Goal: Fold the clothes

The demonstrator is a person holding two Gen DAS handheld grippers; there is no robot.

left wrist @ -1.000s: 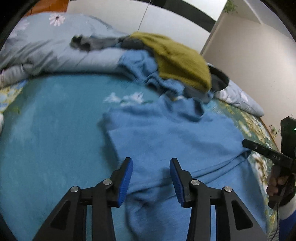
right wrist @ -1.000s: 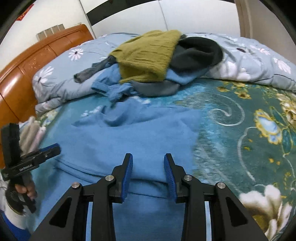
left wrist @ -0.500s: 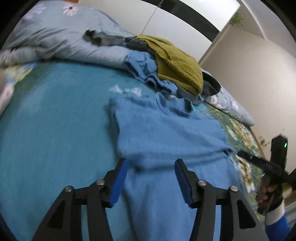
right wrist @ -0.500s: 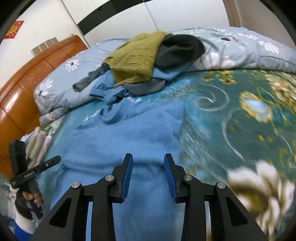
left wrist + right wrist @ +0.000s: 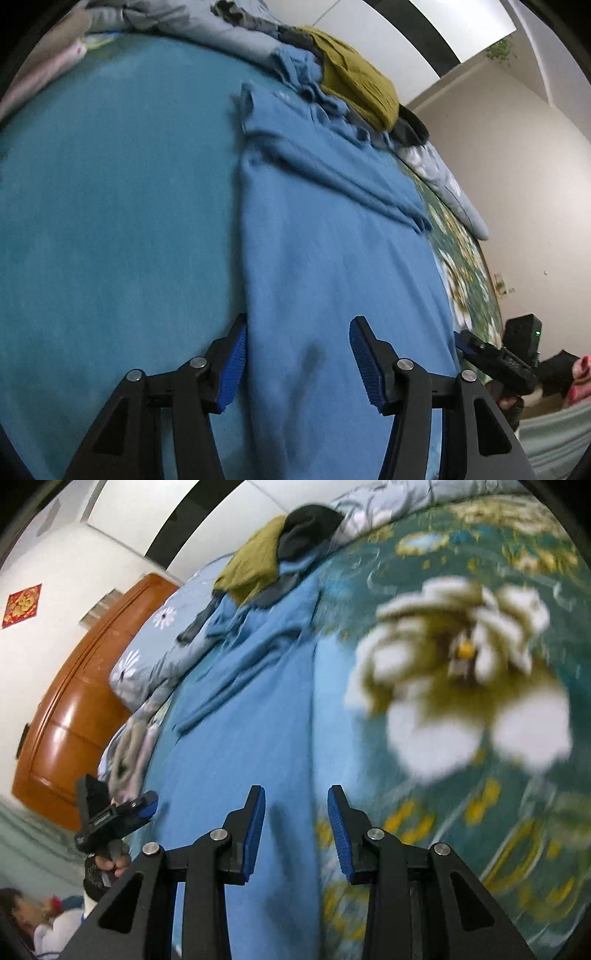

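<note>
The blue sweater (image 5: 332,229) was seen laid flat on the teal bedspread (image 5: 110,184), long axis running straight away from both tongs toward the heap of unfolded clothes (image 5: 354,85) at the pillow end. One sleeve (image 5: 347,177) was seen folded across the chest. The left gripper (image 5: 297,363) was found over the sweater's left edge near the hem end, jaws roughly half apart, nothing pinched; the left pad was seen at the garment's edge line, the right pad over the body cloth. The right gripper (image 5: 295,830) was found over the opposite long edge, where sweater meets the flowered part of the bedspread (image 5: 461,686), jaws parted somewhat narrower, nothing held either. Contact of pads with cloth could not be told from the blurred frames. Each hand was judged equally near its own side of the hem, so neither was favoured. The coming move was judged to hinge on that layout: hem corners lie just ahead of and under the tongs, collar far away along the same line, so a hem-to-collar fold would be carried forward along the long axis. Risk noted: only the top layer being pinched at the edges.
</note>
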